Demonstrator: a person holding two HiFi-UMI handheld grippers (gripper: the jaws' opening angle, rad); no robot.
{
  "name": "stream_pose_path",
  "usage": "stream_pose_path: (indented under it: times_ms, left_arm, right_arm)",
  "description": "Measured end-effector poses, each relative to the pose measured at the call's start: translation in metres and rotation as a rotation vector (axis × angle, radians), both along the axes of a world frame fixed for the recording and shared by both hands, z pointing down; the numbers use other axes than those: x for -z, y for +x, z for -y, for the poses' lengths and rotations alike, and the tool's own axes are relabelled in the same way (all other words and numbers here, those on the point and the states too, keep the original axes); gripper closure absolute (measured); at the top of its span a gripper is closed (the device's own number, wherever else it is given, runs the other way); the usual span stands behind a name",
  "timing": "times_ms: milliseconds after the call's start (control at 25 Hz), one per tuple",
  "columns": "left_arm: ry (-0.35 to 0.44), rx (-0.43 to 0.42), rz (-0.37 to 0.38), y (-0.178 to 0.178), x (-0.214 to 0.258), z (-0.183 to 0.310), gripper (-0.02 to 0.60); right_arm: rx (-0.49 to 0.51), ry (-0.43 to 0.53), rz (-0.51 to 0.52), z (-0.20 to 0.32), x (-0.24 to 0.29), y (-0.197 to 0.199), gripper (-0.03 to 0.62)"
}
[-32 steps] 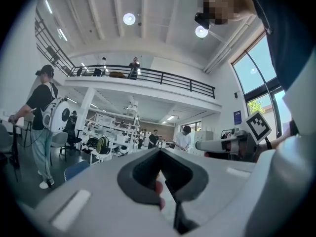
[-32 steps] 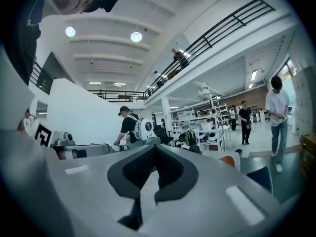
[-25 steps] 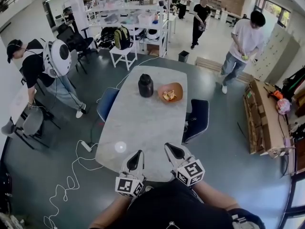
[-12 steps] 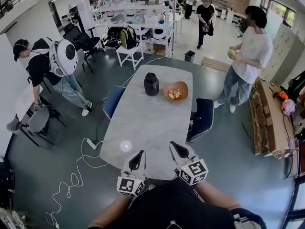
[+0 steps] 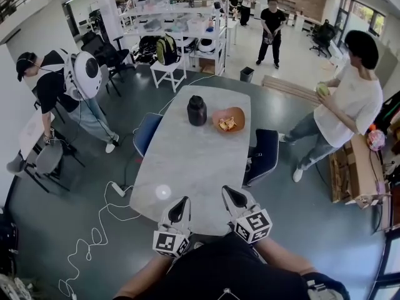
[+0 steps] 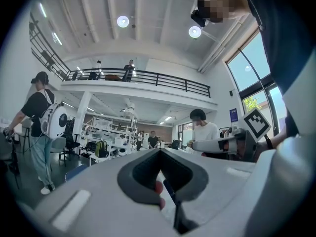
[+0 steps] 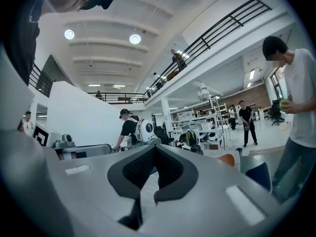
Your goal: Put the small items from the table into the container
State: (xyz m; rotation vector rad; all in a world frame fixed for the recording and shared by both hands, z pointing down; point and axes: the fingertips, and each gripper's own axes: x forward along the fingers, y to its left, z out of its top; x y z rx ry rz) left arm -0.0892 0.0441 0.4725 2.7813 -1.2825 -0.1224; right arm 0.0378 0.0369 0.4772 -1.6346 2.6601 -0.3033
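The long white table [image 5: 187,161] runs away from me. At its far end stand a black jar [image 5: 196,110] and an orange bowl [image 5: 232,114] holding several small yellowish items [image 5: 225,124]. Both grippers hover level over the near table edge, far from the bowl. My left gripper [image 5: 181,204] is shut with nothing in it, its tips meeting in the left gripper view [image 6: 159,153]. My right gripper [image 5: 229,194] is shut and empty too [image 7: 157,145]. The right gripper view catches the bowl [image 7: 227,159] and the jar [image 7: 195,149] beyond the jaws.
Blue chairs stand at the table's left [image 5: 141,134] and right [image 5: 262,155]. A person in a white shirt [image 5: 353,108] stands right of the table, another with a white backpack [image 5: 59,80] at the left. Cables [image 5: 94,230] lie on the floor.
The person in the white shirt has walked nearer along the table's right side. Both grippers have stayed where they were, still shut.
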Motion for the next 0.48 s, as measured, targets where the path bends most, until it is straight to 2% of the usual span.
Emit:
stream_pose_path:
  times_ms: [480]
  left_arm:
    - [-0.008, -0.011, 0.000, 0.000, -0.004, -0.002, 0.578]
  right_arm:
    - [-0.029, 0.003, -0.041, -0.012, -0.006, -0.002, 0.571]
